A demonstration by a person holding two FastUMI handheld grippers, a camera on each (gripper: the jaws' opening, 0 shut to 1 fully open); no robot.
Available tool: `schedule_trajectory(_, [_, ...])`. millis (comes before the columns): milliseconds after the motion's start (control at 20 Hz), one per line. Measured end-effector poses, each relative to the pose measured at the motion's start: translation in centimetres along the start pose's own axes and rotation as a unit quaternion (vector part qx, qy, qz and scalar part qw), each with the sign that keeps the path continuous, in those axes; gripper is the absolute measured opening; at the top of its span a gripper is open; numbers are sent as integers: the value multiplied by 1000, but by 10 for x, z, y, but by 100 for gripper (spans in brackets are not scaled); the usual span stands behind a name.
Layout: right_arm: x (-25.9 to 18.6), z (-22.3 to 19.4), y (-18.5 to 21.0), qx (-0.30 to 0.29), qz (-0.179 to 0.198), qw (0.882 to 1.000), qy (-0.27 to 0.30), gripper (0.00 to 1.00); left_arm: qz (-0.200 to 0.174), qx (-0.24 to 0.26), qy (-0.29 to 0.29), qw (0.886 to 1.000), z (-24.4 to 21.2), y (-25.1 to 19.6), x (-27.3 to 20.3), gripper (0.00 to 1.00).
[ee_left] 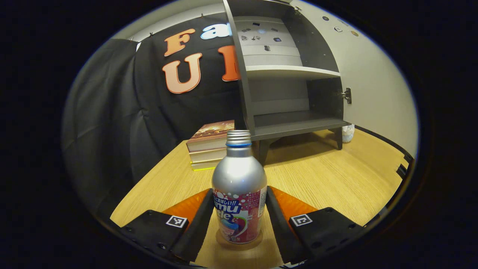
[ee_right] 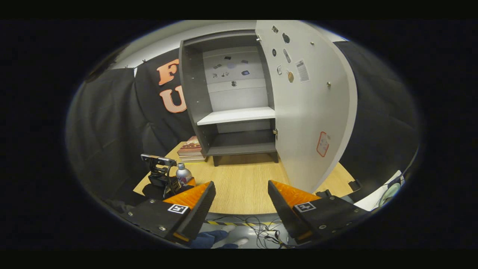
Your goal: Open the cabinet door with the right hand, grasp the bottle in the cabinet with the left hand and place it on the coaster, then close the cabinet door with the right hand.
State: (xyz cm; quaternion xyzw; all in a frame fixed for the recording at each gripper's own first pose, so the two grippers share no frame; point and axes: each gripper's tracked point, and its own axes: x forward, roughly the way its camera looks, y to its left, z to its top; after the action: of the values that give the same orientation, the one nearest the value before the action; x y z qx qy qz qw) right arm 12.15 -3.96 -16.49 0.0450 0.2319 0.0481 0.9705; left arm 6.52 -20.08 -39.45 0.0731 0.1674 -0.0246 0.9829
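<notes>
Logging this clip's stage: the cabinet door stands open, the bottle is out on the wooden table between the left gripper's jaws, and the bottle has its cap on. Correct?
One slip: the bottle has no cap. The left gripper view shows its bare threaded neck open at the top. The rest holds: the cabinet door stands open, and the bottle stands on the wooden table between the jaws of the left gripper.

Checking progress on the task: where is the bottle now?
The bottle stands upright on the table, between the left hand-held gripper's fingers, in front of the books.

Dim booth, glare on the bottle (ee_left: 239, 175) shoulder, soft shadow under the cabinet (ee_left: 287, 93) behind it, fisheye bending at edges
</notes>
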Motion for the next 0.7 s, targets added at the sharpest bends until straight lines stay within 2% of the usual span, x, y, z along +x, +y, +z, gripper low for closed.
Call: schedule_trajectory(700, [3,-12,24,13,25,999,14,87,11,-21,23,999,-15,13,-26,87])
